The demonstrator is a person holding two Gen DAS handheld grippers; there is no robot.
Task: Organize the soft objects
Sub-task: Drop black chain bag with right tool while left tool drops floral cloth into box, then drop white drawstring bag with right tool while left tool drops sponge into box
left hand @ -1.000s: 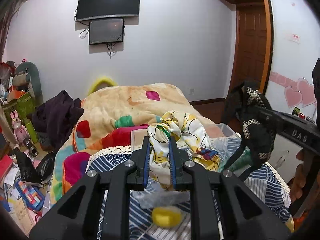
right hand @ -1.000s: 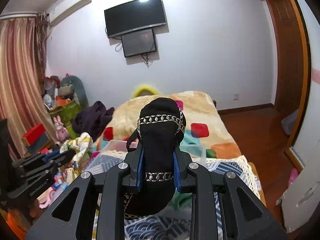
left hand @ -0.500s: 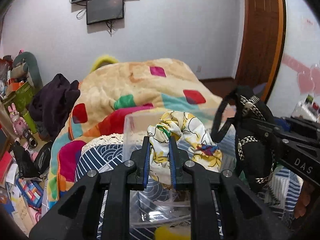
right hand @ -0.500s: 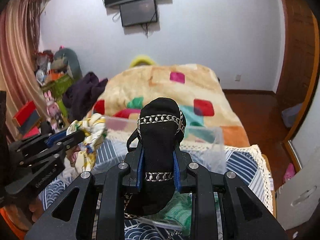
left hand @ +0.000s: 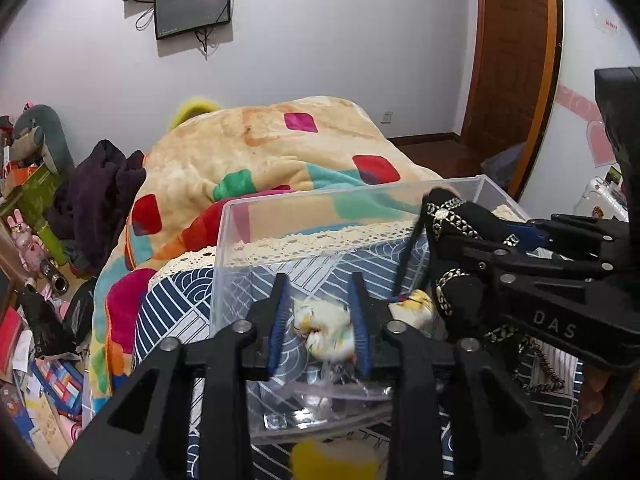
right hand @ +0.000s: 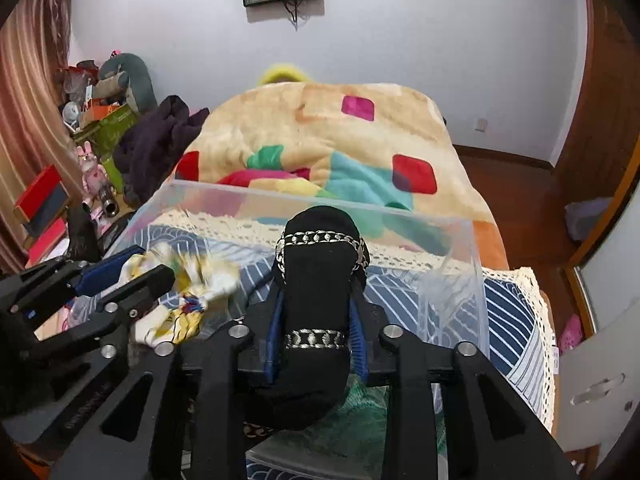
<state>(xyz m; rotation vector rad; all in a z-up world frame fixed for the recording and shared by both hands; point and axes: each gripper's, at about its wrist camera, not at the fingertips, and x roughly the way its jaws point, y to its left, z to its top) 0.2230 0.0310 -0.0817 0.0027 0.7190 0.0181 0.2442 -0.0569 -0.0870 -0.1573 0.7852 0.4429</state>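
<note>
The yellow-and-white printed cloth, motion-blurred, sits inside the clear plastic bin, between the spread, empty jaws of the left hand-held gripper. Only the right wrist view shows the right hand-held gripper clamped on a black chain-trimmed pouch over the bin, above green fabric.

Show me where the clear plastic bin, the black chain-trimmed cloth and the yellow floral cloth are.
clear plastic bin (left hand: pixel 228 248): left wrist view, left wall.
black chain-trimmed cloth (right hand: pixel 320 280): right wrist view, upper body.
yellow floral cloth (right hand: pixel 200 276): right wrist view, blurred top folds.
</note>
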